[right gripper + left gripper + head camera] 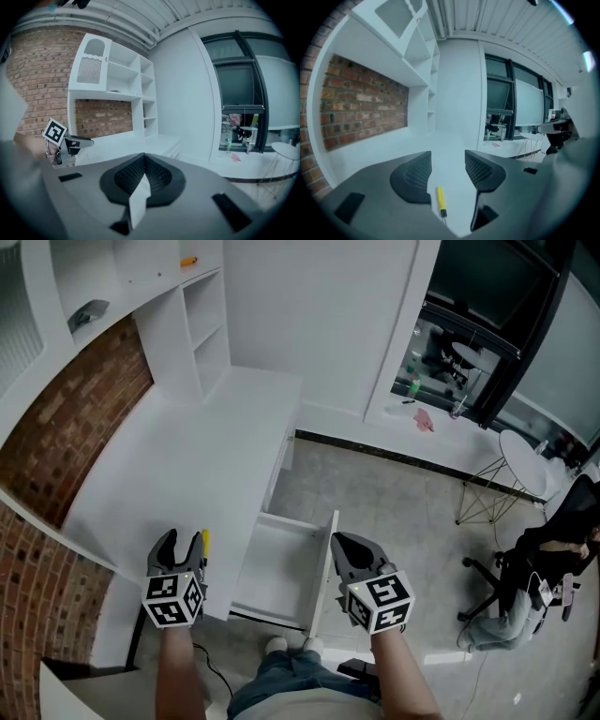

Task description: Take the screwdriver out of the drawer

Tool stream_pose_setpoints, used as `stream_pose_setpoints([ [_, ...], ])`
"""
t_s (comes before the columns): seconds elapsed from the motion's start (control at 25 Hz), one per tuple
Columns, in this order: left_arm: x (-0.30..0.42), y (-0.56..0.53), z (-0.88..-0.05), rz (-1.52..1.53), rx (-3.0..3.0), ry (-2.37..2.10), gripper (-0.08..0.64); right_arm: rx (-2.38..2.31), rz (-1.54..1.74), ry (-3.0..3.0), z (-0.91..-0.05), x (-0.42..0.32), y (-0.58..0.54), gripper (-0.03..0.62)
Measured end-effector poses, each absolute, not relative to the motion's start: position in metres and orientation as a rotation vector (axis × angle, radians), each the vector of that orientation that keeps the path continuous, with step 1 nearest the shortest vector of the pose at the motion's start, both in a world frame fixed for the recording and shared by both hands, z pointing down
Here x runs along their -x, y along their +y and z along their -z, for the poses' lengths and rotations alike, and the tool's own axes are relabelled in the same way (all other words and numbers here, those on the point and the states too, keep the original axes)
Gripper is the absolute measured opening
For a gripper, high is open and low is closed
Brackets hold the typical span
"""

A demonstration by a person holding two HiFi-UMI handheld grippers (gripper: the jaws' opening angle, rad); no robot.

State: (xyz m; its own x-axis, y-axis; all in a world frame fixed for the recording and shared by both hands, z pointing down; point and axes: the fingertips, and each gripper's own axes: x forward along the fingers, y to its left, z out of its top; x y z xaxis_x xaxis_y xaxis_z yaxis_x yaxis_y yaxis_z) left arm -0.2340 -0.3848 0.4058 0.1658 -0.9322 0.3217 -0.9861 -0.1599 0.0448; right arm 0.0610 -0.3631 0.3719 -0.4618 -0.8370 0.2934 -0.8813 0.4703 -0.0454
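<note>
The screwdriver (204, 542), with a yellow handle and a thin shaft, lies on the white desk (206, 456) near its front edge. In the left gripper view the screwdriver (439, 198) lies on the desk below the gap between the jaws, touched by neither. My left gripper (183, 540) (447, 166) hovers over it, open and holding nothing. The drawer (274, 568) stands pulled out under the desk, and its bare white inside shows. My right gripper (341, 542) (144, 161) is shut beside the drawer's right wall (330, 554); a white edge (138, 202) shows just under its jaws.
A brick wall (66, 442) and white shelves (202, 324) back the desk. An orange item (188, 261) lies on an upper shelf. To the right on the grey floor are a wire-legged round table (520, 460) and a person seated on an office chair (544, 563).
</note>
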Motion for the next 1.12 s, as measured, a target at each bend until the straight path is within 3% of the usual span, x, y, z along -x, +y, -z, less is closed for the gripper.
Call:
stream_pose_setpoints([
  [0.36, 0.207, -0.359, -0.301, -0.121, -2.451, -1.987, 0.215, -1.539, 0.061, -2.555, -0.302, -0.065, -0.356, 0.011],
  [0.44, 0.203, -0.353, -0.29, -0.096, -2.482, -2.003, 0.162, -1.554, 0.122, -2.565, -0.29, -0.063, -0.353, 0.011],
  [0.52, 0.199, -0.346, -0.283, -0.086, -2.512, -2.023, 0.033, -1.556, 0.161, -2.575, -0.282, -0.06, -0.349, 0.011],
  [0.56, 0.197, -0.344, -0.281, -0.081, -2.53, -2.026, 0.014, -1.554, 0.176, -2.576, -0.278, -0.058, -0.347, 0.011],
  [1.12, 0.197, -0.334, -0.257, 0.022, -2.553, -2.085, 0.014, -1.571, 0.241, -2.638, -0.257, -0.052, -0.339, 0.011],
])
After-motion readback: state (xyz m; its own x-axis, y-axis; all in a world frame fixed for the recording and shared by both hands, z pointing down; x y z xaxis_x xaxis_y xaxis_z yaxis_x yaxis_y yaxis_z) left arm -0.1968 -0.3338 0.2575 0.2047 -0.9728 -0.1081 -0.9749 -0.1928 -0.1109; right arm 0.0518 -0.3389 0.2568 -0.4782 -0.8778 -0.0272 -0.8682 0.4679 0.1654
